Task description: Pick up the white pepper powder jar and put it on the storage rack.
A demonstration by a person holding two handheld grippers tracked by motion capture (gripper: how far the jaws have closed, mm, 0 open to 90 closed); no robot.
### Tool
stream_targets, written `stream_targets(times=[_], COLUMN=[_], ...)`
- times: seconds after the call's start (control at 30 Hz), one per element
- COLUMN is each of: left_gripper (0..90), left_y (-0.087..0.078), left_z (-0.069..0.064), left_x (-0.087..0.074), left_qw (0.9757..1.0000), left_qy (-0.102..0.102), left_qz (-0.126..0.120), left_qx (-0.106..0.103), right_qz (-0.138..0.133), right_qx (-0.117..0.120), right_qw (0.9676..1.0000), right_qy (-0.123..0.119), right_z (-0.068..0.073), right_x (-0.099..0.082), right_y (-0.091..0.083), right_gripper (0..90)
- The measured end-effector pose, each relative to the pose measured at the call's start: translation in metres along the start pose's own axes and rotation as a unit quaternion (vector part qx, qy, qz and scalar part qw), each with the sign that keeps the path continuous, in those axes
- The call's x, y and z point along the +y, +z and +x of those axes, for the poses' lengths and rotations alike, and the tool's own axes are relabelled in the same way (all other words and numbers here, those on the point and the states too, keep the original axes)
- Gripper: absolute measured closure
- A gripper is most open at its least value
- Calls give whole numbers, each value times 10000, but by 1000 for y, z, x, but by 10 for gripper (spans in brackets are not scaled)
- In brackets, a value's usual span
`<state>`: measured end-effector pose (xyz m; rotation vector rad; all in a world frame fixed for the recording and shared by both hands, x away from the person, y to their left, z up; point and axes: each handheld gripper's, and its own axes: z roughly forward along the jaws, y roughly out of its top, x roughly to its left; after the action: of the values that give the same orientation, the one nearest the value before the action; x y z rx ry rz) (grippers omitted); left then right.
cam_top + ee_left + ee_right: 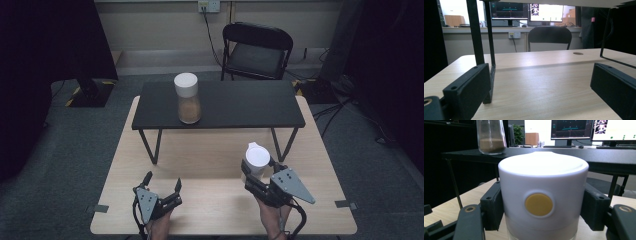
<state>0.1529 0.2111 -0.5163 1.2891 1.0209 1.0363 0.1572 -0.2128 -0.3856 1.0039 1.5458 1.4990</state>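
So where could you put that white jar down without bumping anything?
The black shelf is bare to the right of the jar of brown powder. The wooden table is bare between the left gripper and the right gripper, which holds the white-lidded jar. Under the shelf it is tight.

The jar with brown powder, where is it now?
In the high view the jar with brown powder stands on the black shelf, left of its middle, far from both hand-held grippers.

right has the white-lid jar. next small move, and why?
Probably carry it up toward the black shelf. The right gripper is shut on the jar, the shelf has bare room beside the other jar, and the left gripper rests open on the table.
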Motion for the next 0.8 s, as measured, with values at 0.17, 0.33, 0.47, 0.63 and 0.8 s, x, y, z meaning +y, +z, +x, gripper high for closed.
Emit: stream_targets(times=[0.17,0.33,0.47,0.63,0.8], left_gripper=[26,26,26,26,26], left_y=[0,0,0,0,0], left_z=[0,0,0,0,0], left_x=[0,0,0,0,0], left_qw=[10000,10000,10000,10000,10000], left_qy=[0,1,1,1,2], left_qz=[0,0,1,2,2], left_qx=[-1,1,0,0,0], right_qz=[-24,-34,-46,-102,-145], right_qx=[37,75,136,238,338], right_qw=[10000,9999,9997,9988,9981], right_qy=[-16,-69,-180,-419,-503], right_z=[-1,-3,-4,-3,-3], right_x=[7,16,24,35,46], right_y=[3,7,10,16,25], right_gripper=[299,299,299,299,299])
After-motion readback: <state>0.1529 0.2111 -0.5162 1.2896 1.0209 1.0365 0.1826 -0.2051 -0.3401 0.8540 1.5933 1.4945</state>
